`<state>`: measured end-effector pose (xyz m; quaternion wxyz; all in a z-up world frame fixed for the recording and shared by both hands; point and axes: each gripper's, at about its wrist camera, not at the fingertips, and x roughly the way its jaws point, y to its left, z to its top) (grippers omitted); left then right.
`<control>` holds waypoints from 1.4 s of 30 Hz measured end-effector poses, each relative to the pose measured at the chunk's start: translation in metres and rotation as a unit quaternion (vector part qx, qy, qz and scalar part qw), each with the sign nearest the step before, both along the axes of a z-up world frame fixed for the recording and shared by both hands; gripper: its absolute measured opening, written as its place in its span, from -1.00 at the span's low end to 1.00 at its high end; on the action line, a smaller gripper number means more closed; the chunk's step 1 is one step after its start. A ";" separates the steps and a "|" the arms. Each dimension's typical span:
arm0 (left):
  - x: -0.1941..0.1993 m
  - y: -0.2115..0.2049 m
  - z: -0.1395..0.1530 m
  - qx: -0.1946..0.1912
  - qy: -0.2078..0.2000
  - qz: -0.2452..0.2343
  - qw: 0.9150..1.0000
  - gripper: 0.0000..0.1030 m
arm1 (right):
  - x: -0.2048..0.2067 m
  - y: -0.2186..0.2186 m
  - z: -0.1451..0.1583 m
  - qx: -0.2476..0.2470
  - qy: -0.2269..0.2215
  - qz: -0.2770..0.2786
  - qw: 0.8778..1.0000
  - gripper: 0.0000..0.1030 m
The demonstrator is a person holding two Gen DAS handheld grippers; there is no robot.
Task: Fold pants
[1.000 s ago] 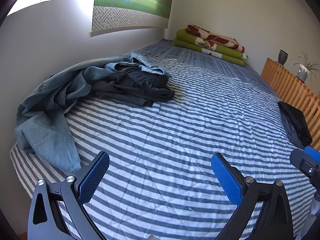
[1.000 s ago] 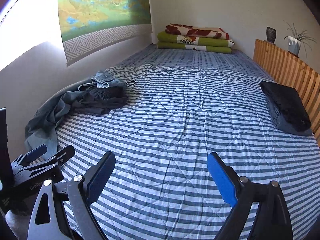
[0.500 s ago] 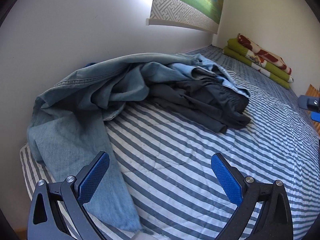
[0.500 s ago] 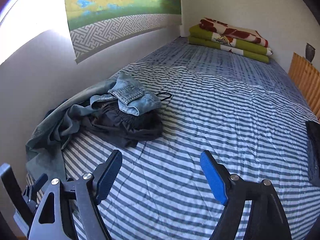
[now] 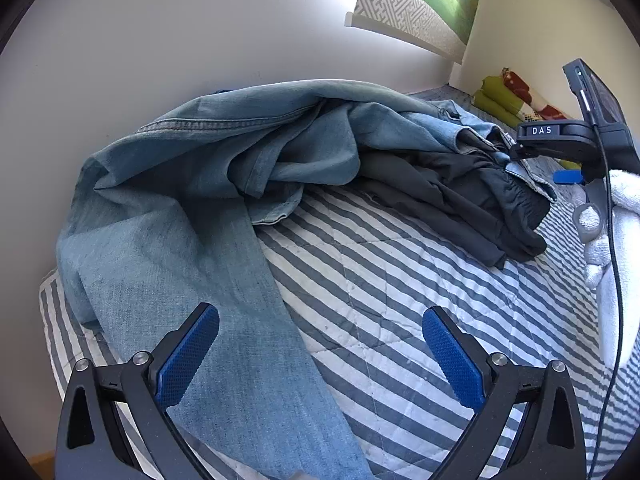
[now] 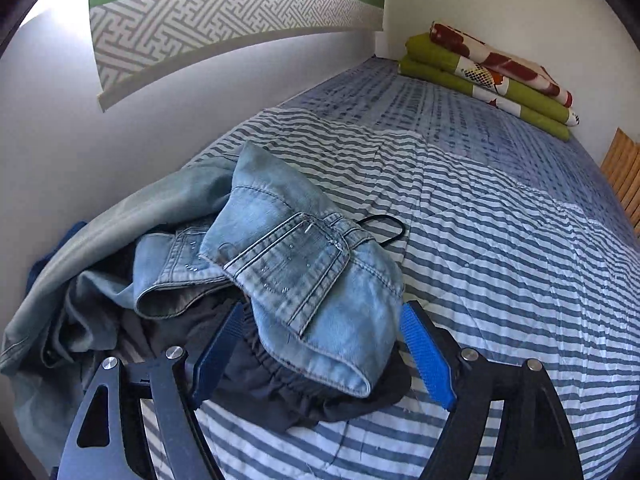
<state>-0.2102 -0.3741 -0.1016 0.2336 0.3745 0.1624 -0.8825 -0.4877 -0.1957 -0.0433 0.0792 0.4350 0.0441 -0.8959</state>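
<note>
A crumpled pair of light blue jeans (image 5: 208, 184) lies heaped against the wall on the striped bed (image 5: 400, 288). One leg runs down under my left gripper (image 5: 320, 316), which is open just above it. Dark grey pants (image 5: 472, 200) with an elastic waistband lie partly under the jeans. In the right wrist view my right gripper (image 6: 322, 312) is open, its blue pads (image 6: 424, 356) straddling the jeans' waistband and back pocket (image 6: 288, 264). The dark waistband (image 6: 280, 392) sits below it. A white-gloved hand (image 5: 624, 204) holds that gripper.
The white wall (image 5: 160, 40) runs close along the heap's left side, with a hanging scroll (image 6: 224, 20) above. Folded green and red blankets (image 6: 488, 76) sit at the bed's far end. A wooden slatted rail (image 6: 624, 168) borders the right. A black loop (image 6: 384, 228) lies beside the jeans.
Both grippers have moved in toward the clothes heap. The right one went from above the bare quilt to straddling the jeans' waistband. The left came closer to the jeans leg.
</note>
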 end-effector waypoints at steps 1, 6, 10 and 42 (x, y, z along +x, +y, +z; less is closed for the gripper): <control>0.001 -0.002 0.000 0.003 0.001 0.003 1.000 0.99 | -0.005 0.000 -0.003 0.000 -0.004 0.000 1.000 0.49; 0.002 -0.002 0.001 0.004 0.005 -0.001 1.000 0.99 | -0.018 0.014 -0.004 -0.055 -0.045 -0.007 0.997 -0.76; 0.002 0.006 0.004 -0.012 0.005 -0.012 1.000 0.99 | -0.006 0.021 0.015 -0.041 -0.012 -0.009 0.999 -0.86; 0.098 0.193 0.106 -0.072 0.055 -0.224 0.970 0.99 | 0.358 0.304 0.195 0.047 0.202 -0.153 0.966 -0.86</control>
